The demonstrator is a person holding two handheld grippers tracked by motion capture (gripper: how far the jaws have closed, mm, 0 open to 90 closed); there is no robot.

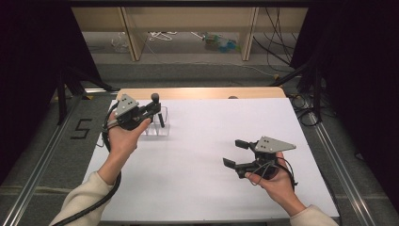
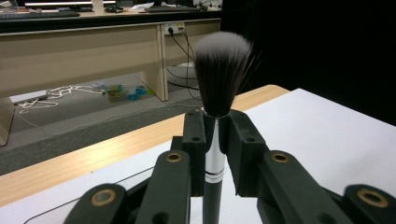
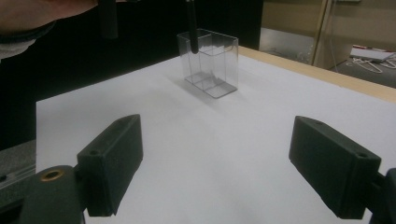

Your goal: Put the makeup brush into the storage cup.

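Plainly one makeup brush clamped in left gripper jaws, one clear holder, right gripper jaws apart.

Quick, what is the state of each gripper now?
Left gripper: closed on the brush, gripping its handle, bristles up.
Right gripper: open, holding nothing, jaws wide apart above the table.

black tools (cream sleeves)
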